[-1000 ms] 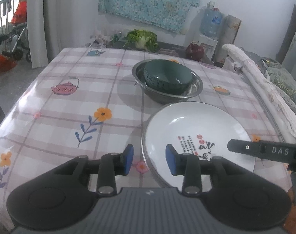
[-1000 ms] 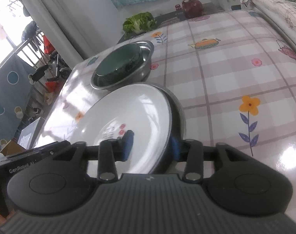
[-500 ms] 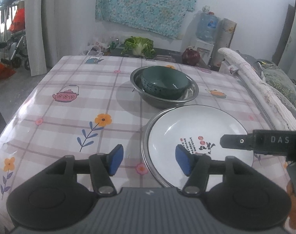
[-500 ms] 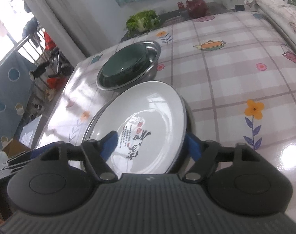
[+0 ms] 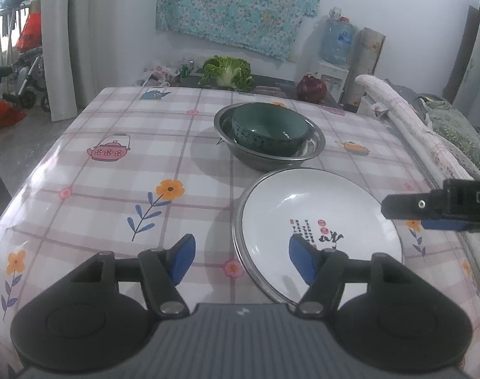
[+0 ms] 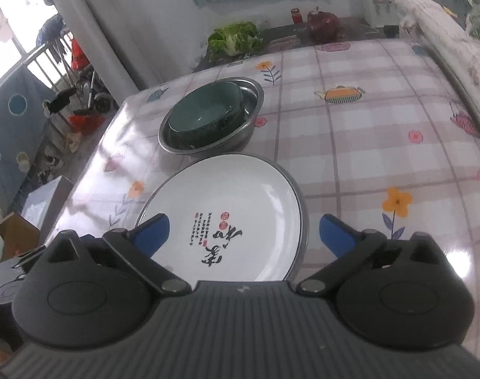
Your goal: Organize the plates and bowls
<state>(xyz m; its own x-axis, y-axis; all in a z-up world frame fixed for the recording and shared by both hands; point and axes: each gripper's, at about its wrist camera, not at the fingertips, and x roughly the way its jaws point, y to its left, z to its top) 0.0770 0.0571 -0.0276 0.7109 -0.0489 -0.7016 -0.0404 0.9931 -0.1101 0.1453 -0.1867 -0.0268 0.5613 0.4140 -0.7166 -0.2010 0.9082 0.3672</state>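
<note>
A white plate with black calligraphy lies flat on a steel plate near the table's front. Behind it stands a steel basin with a dark green bowl inside. My left gripper hovers over the plate's left rim, its jaws opening, the blue pads clear of the rim. My right gripper is over the plate's right side, its jaws opening wide; the plate lies below between the pads, untouched.
The table wears a glossy checked cloth with flower and teapot prints. A cabbage and a dark red object sit beyond the far edge. A padded rail runs along the right side.
Both grippers have spread their jaws and let go of the white plate's rim. The plate, tilted before, now lies flat. The right gripper has risen a little.
</note>
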